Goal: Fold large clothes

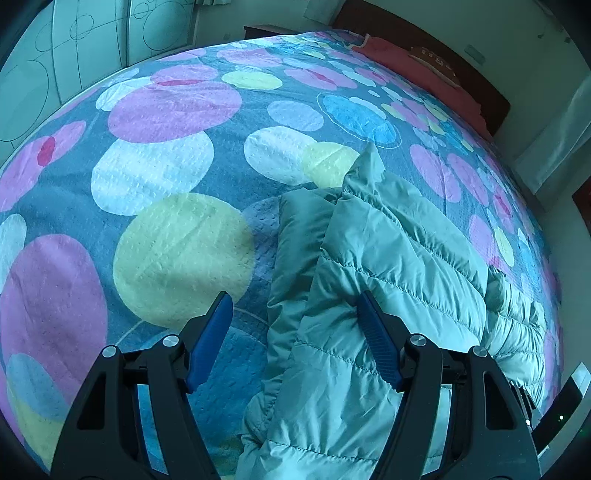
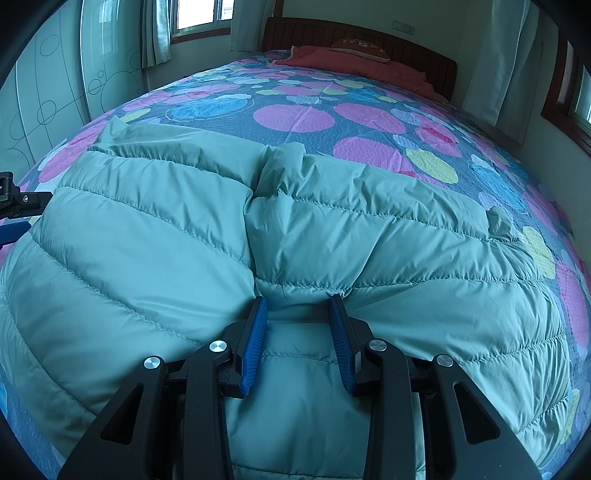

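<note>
A large teal quilted puffer jacket (image 2: 332, 236) lies spread on the bed; in the left wrist view it (image 1: 388, 251) fills the right half, its edge folded over. My left gripper (image 1: 295, 306) is open at the jacket's left edge, one blue finger (image 1: 376, 336) over the fabric and the other over the bedspread. My right gripper (image 2: 298, 306) hovers over the jacket's middle with its jaws partly apart; a puff of fabric sits between the blue pads, and a firm grip cannot be seen. The left gripper also shows at the left edge of the right wrist view (image 2: 14, 210).
The bed is covered by a blue bedspread with coloured circles (image 1: 166, 184). A red blanket and pillow (image 2: 354, 59) lie by the dark wooden headboard (image 2: 362, 33). A wardrobe (image 2: 55, 96) stands to the left, curtains (image 2: 506, 66) to the right.
</note>
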Demonstrator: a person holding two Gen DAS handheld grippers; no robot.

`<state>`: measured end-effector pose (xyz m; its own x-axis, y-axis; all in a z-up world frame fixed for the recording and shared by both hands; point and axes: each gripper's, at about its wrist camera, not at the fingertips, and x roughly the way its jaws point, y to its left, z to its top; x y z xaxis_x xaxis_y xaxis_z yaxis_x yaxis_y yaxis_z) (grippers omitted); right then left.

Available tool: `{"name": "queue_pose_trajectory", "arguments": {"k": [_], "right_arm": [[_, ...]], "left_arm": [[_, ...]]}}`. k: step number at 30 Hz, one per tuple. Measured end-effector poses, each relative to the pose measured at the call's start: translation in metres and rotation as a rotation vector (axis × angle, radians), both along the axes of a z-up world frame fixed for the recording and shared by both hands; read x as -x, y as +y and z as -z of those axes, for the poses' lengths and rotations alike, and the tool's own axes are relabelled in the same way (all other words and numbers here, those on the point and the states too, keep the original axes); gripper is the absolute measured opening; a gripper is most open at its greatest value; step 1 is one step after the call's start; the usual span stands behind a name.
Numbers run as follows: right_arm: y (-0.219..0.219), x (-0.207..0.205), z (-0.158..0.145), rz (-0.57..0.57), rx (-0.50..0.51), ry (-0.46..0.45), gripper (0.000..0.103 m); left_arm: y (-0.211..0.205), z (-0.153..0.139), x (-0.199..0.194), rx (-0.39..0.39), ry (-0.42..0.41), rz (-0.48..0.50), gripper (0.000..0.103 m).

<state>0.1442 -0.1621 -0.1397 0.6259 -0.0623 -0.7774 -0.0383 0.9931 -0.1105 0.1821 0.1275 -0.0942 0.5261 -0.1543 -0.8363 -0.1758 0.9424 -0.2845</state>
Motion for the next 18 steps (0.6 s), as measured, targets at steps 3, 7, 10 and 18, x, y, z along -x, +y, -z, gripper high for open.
{"name": "queue_pose_trajectory", "arguments": {"k": [3,7,10,18], "right_arm": [[0.0,0.0,0.0,0.0,0.0,0.0,0.035],[0.001,0.0,0.0,0.0,0.002,-0.002,0.035],[0.0,0.001,0.0,-0.001,0.002,-0.003,0.035],[0.001,0.001,0.001,-0.001,0.004,-0.004,0.035]], "left_arm": [[-0.002,0.003,0.001,0.031,-0.003,0.009,0.07],[-0.005,0.005,0.001,0.058,-0.008,0.023,0.07],[-0.007,0.01,0.0,0.08,-0.006,0.035,0.071],[-0.003,0.032,-0.007,0.262,0.035,0.052,0.076]]}}
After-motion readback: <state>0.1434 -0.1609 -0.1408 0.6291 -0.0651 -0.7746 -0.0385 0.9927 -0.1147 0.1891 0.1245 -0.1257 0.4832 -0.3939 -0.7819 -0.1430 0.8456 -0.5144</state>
